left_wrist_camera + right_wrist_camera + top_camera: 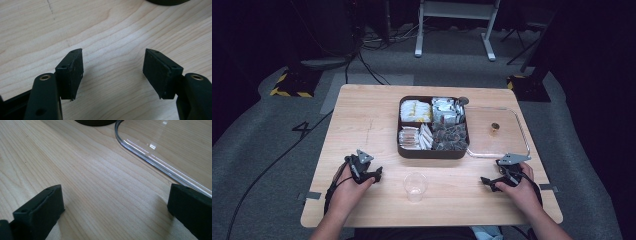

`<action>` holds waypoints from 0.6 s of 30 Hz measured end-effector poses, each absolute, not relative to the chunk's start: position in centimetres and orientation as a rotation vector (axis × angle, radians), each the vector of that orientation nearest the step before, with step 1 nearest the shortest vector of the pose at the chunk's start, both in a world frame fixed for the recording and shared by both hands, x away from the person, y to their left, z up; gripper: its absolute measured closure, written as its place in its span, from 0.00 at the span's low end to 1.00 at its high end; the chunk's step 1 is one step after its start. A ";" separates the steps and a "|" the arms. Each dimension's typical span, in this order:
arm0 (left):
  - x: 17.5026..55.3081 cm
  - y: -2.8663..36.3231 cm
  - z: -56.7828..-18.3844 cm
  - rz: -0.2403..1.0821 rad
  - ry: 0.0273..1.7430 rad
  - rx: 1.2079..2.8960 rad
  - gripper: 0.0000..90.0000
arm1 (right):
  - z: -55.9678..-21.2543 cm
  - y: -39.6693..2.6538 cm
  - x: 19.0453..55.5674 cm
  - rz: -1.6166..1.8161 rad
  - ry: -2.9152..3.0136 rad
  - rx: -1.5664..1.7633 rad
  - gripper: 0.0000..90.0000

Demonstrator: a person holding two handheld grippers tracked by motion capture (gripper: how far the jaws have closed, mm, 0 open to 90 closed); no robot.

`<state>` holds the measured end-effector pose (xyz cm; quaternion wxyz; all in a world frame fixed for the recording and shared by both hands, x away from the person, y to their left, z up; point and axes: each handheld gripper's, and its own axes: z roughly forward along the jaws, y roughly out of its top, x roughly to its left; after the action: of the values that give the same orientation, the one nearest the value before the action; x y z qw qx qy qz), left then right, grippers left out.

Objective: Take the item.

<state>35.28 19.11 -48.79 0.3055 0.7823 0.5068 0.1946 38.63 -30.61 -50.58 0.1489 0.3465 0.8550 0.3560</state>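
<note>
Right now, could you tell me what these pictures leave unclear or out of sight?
- Compartment tray: in the high view its packets are too small to identify.
- Small brown object on the clear lid: too small to name in the high view.
- Clear lid: cut off by the top and right edges in the right gripper view.
- Tray: a dark sliver at the left gripper view's top edge.

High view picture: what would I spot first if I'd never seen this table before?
Probably the dark tray in the middle of the wooden table, split into four boxes packed with little packets. Its clear lid lies flat just to the right. A clear plastic cup stands near the front edge, between the left gripper and right gripper, both open.
</note>
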 end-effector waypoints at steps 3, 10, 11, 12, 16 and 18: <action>35.3 19.2 -48.1 0.447 1.335 2.027 0.41 | -50.6 -30.6 38.6 1.022 2.450 1.005 0.01; 35.6 19.0 -45.7 0.440 1.255 2.003 0.42 | -50.6 -30.6 38.6 1.022 2.451 1.005 0.01; 35.7 18.9 -45.5 0.439 1.248 2.005 0.43 | -50.6 -30.6 38.6 1.022 2.450 1.004 0.01; 35.8 18.8 -45.2 0.441 1.237 2.012 0.43 | -50.6 -30.6 38.6 1.022 2.450 1.005 0.01; 36.4 18.3 -44.1 0.439 1.197 2.019 0.42 | -50.6 -30.6 38.6 1.023 2.450 1.005 0.01; 36.9 18.1 -43.6 0.448 1.178 2.023 0.41 | -50.6 -30.6 38.6 1.023 2.450 1.005 0.01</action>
<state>36.87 18.08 -43.55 0.3700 0.7887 0.4590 0.1746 38.60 -30.62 -50.57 0.1507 0.3499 0.8531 0.3563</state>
